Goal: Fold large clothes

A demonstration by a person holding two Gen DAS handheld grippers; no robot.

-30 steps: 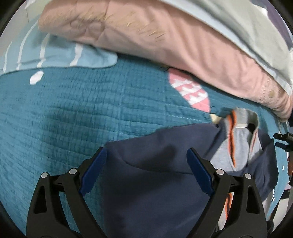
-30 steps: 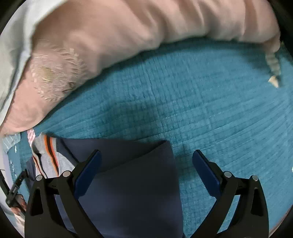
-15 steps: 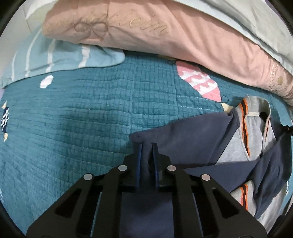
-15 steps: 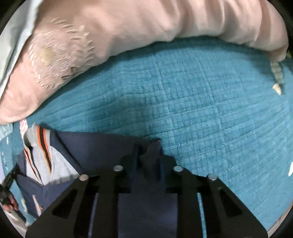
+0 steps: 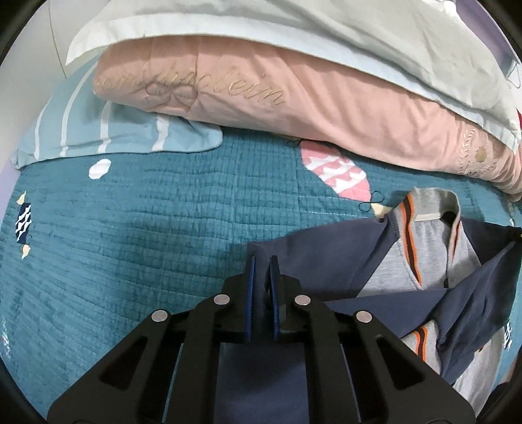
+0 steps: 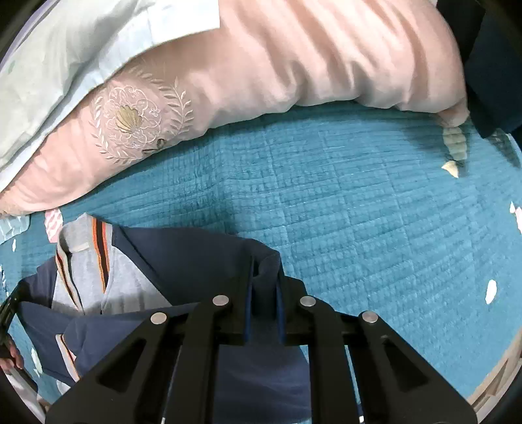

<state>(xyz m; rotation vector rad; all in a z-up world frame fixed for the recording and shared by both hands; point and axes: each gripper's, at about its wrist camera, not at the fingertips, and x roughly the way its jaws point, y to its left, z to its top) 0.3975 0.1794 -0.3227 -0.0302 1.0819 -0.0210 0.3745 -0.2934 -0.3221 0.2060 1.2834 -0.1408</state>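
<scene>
A navy top (image 5: 326,254) with a grey front and an orange-striped collar (image 5: 430,208) lies on the teal quilt (image 5: 130,228). In the left wrist view my left gripper (image 5: 262,261) is shut on a navy corner of it, with the cloth pinched between the blue pads. The right wrist view shows the same top (image 6: 182,257), its collar (image 6: 81,234) at the left. My right gripper (image 6: 265,261) holds the other navy corner; its jaws are still closing on the bunched fabric. Both held corners stand slightly above the quilt.
A pink embroidered pillow (image 5: 261,98) lies along the far side, with a pale blue cover (image 5: 326,26) over it and a striped blue pillow (image 5: 114,130) at the left. The quilt (image 6: 359,212) stretches out to the right of the top. A dark cloth (image 6: 489,65) hangs at the upper right.
Both grippers went from wide open around the navy corners to pinched on them. Both have since risen a little, pulling the fabric up off the quilt.
</scene>
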